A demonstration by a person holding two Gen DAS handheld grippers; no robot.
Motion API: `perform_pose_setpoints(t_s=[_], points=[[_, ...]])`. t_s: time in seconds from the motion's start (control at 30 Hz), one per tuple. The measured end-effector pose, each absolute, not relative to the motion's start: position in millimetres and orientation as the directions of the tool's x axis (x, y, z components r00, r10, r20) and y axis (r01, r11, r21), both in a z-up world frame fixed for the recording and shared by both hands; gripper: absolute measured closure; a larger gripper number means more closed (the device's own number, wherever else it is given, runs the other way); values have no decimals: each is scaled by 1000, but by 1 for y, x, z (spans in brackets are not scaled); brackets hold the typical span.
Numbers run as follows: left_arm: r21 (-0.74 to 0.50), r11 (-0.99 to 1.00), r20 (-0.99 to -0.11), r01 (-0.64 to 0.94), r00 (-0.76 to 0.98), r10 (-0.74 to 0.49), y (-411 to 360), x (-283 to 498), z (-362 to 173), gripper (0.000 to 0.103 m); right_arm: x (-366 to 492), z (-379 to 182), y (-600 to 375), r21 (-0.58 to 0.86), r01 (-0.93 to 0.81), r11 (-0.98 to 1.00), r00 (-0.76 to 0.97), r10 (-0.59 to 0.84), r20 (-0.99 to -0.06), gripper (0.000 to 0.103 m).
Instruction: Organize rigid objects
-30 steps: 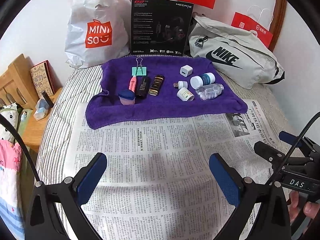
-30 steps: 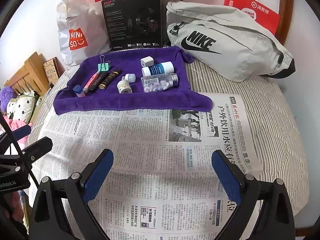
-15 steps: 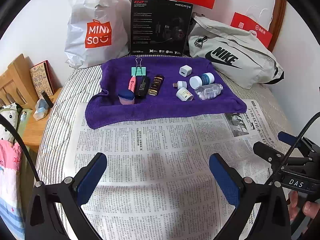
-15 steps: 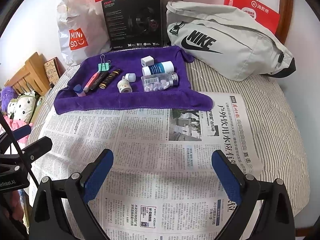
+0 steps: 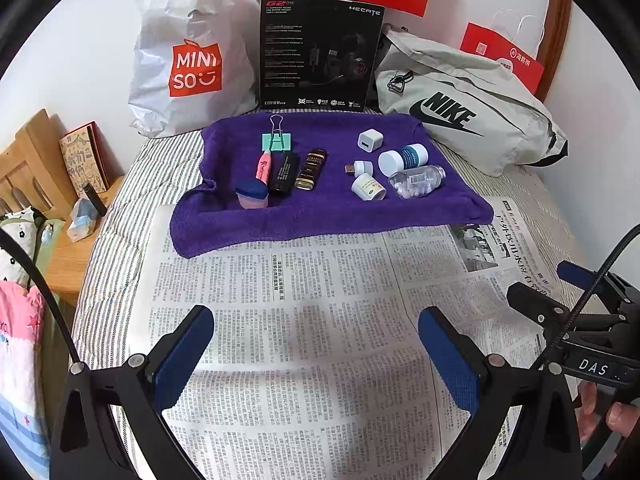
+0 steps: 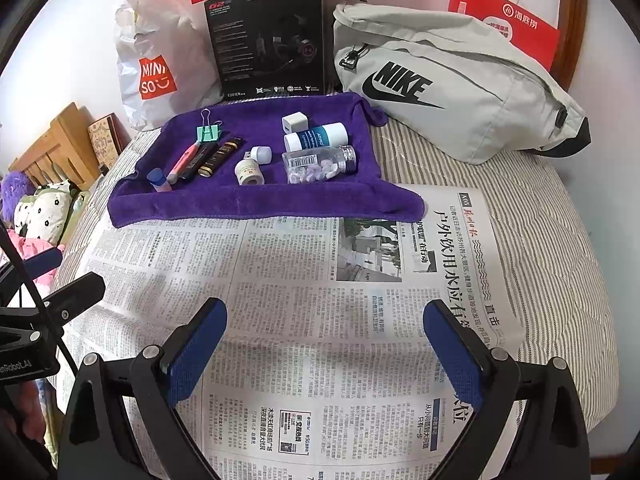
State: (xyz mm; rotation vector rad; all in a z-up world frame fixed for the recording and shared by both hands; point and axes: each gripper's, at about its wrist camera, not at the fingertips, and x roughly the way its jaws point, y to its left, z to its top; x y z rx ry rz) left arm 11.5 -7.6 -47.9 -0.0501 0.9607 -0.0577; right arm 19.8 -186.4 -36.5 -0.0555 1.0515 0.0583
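Note:
A purple towel lies across the bed and carries several small items. On its left part are a green binder clip, a pink pen, a black tube, a dark gold-lettered tube and a blue-capped pink container. On its right part are a white charger cube, a blue-labelled white bottle, a clear pill bottle, a small white jar and a white USB plug. My left gripper and right gripper hover open over the newspaper, well short of the towel.
A newspaper covers the striped bedding in front. Behind the towel stand a white Miniso bag, a black headset box and a grey Nike bag. A wooden side table is at the left. The right gripper's body shows beside the left one.

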Motion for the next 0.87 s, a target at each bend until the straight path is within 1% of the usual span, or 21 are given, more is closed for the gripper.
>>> perform_pose_setpoints(t_s=[0.87], points=[[-53, 998, -817, 36, 573, -64, -9, 18, -48, 0, 25, -39, -185, -6, -85, 996, 487, 36, -872, 5]])
